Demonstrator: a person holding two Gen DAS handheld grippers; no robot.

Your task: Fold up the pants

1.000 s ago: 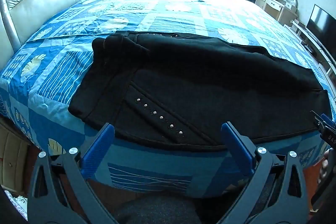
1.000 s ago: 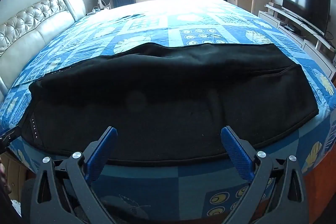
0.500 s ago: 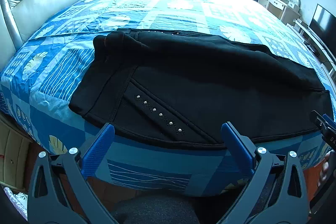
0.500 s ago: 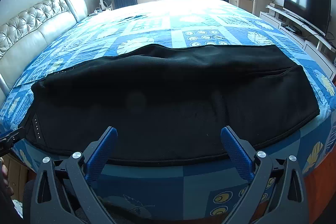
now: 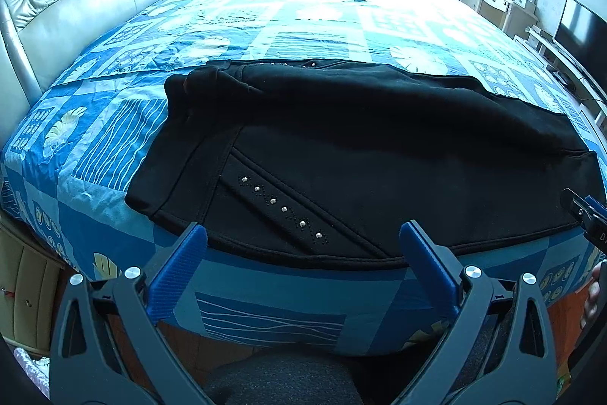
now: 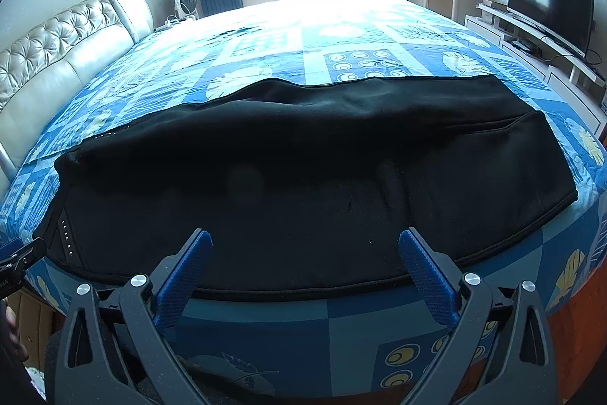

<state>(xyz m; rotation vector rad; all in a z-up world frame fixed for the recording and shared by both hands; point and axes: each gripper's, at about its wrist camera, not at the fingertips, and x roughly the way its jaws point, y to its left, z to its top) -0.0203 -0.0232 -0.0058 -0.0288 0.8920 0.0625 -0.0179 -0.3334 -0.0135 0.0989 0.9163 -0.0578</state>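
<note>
Pants (image 5: 360, 154) look soft and floppy, grab the near hem; both grippers (image 5: 301, 253) (image 6: 303, 255) spread wide, holding nothing

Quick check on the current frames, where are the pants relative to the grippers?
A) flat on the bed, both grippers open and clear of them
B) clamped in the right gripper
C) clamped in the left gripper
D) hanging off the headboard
A: the black pants lie spread on the bed; the left gripper and right gripper both hover open short of the near hem, holding nothing.
</note>
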